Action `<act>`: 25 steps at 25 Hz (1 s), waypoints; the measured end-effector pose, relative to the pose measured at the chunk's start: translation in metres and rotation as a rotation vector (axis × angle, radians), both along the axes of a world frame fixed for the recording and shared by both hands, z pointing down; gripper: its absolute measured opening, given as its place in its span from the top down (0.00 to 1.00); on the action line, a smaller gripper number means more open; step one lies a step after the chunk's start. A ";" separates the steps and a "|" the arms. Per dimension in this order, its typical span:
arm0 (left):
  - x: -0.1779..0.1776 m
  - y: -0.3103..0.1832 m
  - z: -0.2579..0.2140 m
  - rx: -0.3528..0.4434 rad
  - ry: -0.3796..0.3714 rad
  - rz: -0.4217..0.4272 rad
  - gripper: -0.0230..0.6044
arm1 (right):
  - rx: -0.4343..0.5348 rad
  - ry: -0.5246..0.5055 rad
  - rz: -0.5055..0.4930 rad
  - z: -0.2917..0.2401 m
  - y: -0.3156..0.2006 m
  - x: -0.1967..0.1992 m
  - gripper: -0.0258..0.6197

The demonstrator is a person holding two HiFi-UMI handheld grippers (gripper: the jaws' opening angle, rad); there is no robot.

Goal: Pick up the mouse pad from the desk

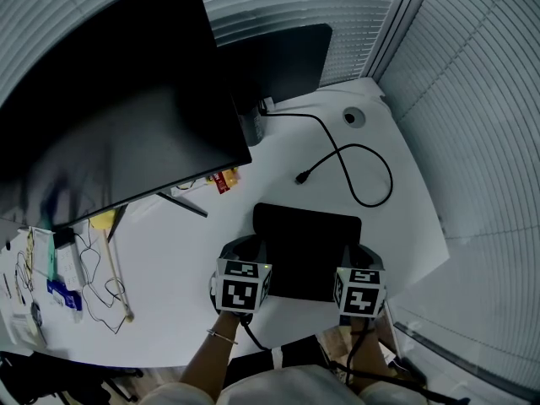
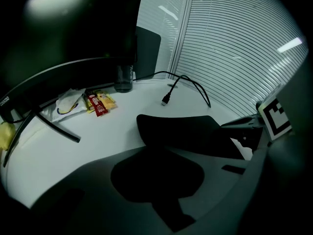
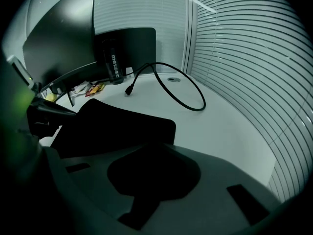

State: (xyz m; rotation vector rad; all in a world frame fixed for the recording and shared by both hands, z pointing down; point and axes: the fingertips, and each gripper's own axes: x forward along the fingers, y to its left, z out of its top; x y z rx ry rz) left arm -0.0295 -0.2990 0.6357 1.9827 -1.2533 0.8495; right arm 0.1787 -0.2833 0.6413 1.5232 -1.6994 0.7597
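**A:** Nearest first. What's up w/ the claws?

**B:** 2 of them, L claw & R claw, each w/ 1 black-and-white marker cube on top. Both are clamped on the near edge of the mouse pad, one per near corner.

**A:** Pad's where, exactly?

**B:** On the white table, close to its front edge, btw the 2 claws. It's a thin matte black rectangle w/ rounded corners. Head view makes it look flat. In both gripper views it looks to tilt up toward the claws.

**A:** Beyond it?

**B:** 1 black cable, smooth & looped, w/ its loose plug end lying on the table just past the pad. Left of that are a few small red/yellow packets, glossy, clearest in the left gripper view.

**A:** Anything only 1 view gives?

**B:** Right gripper view shows a dark bottle w/ white print, upright by the screens. Only the head view shows the thin tangled wires at the table's far left.

**A:** Furthest back?

**B:** 2 dark screens, the big monitor & a smaller panel behind it, then horizontal slat blinds
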 end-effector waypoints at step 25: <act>0.025 0.009 -0.148 0.370 0.015 0.099 0.90 | 0.190 -0.122 -0.038 -0.102 0.001 -0.014 0.91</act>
